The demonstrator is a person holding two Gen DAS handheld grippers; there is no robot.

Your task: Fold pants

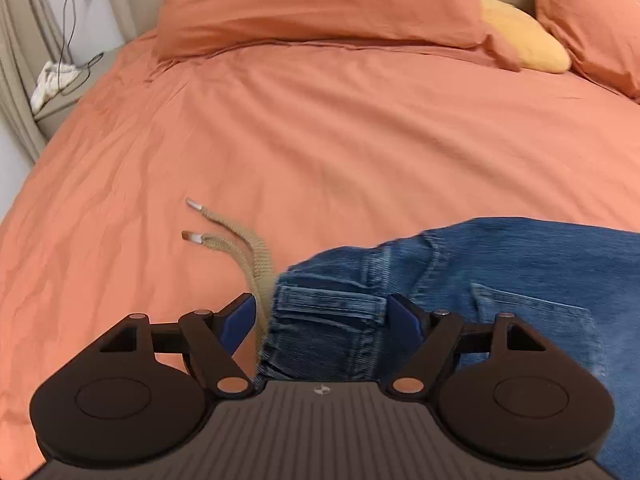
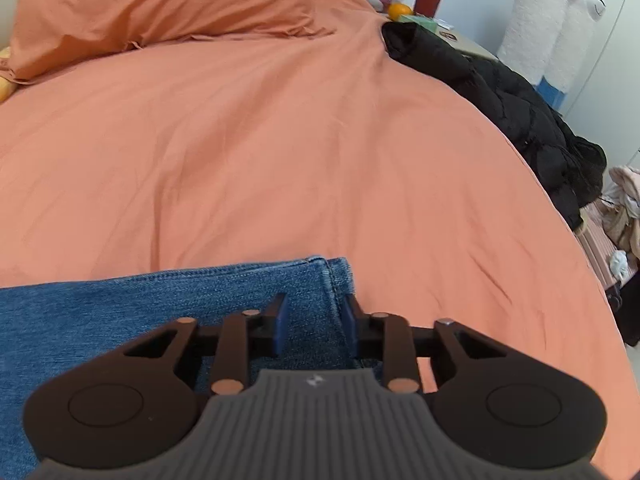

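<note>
Blue jeans lie on an orange bed. In the left wrist view the waistband end (image 1: 332, 312) sits between the blue pads of my left gripper (image 1: 326, 312), whose jaws stand wide apart around the bunched waistband. A beige drawstring (image 1: 240, 248) trails left from the waistband. In the right wrist view the hem end of the jeans leg (image 2: 312, 292) lies between the pads of my right gripper (image 2: 314, 322), whose jaws are partly apart, not clamped flat.
Orange duvet (image 1: 320, 140) covers the bed, with orange pillows (image 1: 320, 4) and a yellow cushion (image 1: 524, 40) at the head. A black jacket (image 2: 500, 92) lies on the bed's right edge. A nightstand with cables (image 1: 60, 76) stands at left.
</note>
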